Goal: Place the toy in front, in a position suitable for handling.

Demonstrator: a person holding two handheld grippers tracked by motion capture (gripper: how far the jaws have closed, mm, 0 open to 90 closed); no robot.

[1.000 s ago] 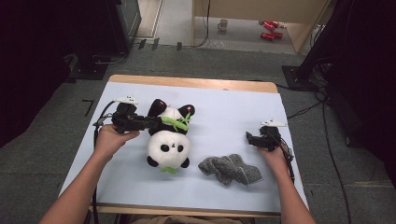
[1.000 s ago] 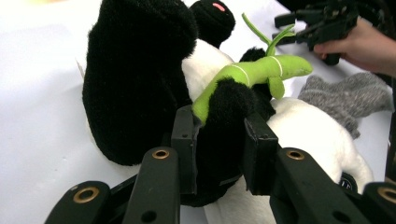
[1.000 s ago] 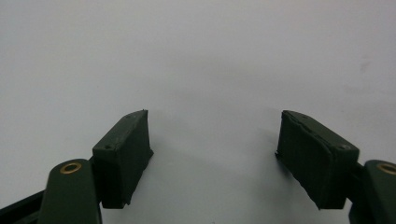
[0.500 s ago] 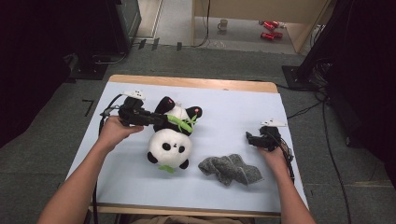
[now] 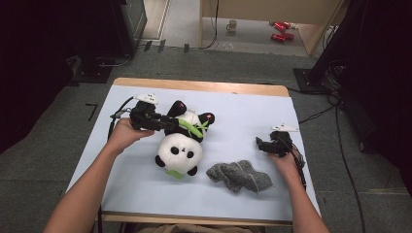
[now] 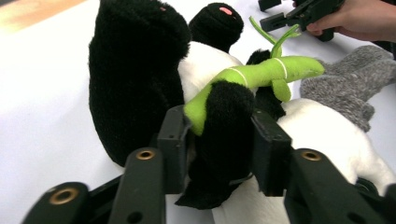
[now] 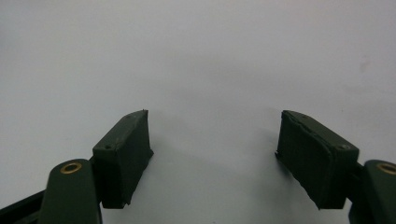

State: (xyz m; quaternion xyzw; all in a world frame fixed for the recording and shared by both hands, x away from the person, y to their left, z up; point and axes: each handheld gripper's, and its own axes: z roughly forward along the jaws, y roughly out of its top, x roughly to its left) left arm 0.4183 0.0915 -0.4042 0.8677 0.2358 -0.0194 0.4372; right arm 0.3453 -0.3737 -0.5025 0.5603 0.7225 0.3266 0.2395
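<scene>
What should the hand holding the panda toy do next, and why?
Probably ease the left gripper back off the panda. Its jaws have just been opening, though the pads still seem to touch the black arm between them. The toy lies on the table, so it looks set down.

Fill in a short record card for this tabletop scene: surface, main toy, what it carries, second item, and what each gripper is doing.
surface: table with a pale blue cover
main toy: panda plush, lying with its head toward the person
toy carries: green bamboo stalk
second item: grey knitted cloth, crumpled beside the panda's head, to its right in the high view
left gripper: jaws either side of the panda's black arm, just been opening; pads look to be touching the fur
right gripper: open over bare cover, nothing between the jaws
</scene>
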